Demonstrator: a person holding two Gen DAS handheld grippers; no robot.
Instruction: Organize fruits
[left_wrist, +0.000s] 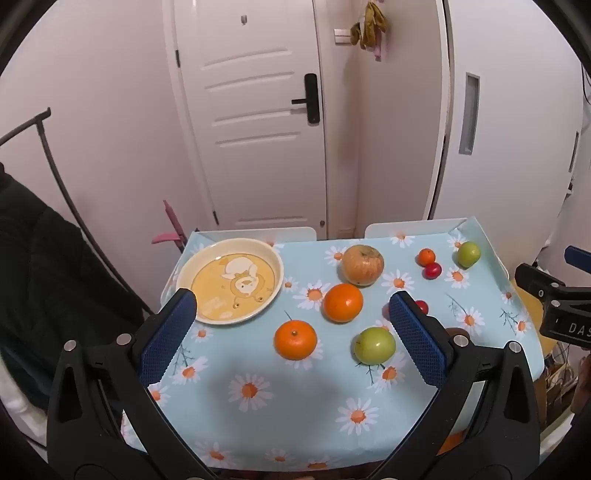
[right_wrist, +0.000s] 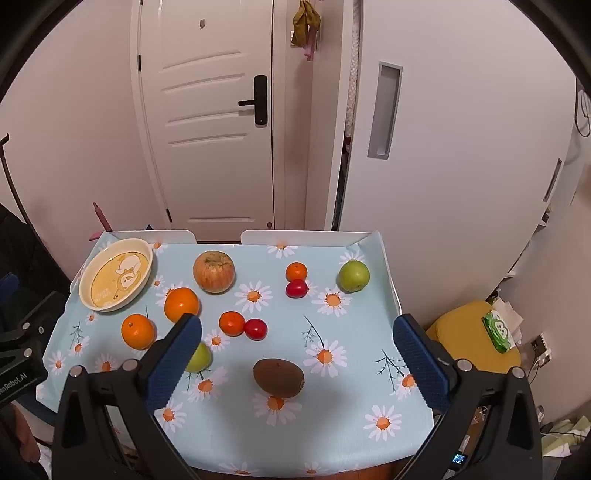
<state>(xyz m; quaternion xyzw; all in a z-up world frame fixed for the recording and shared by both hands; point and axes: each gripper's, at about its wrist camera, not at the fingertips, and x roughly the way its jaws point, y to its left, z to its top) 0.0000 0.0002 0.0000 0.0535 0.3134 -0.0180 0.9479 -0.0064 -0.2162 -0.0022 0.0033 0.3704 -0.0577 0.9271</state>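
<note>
Kiwi (right_wrist: 279, 377) lying lengthwise left-right (tablecloth (right_wrist: 343, 332)), both grippers' jaws wide, holding nothing

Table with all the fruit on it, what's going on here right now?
A person holds a two-finger gripper in each hand above a table with a daisy cloth. Both the left gripper and right gripper are open and hold nothing. The yellow plate at the far left corner has no fruit on it. Loose on the cloth lie an apple, oranges such as the one at, small red fruits, two green ones and a kiwi. Sorting has not visibly started.
</note>
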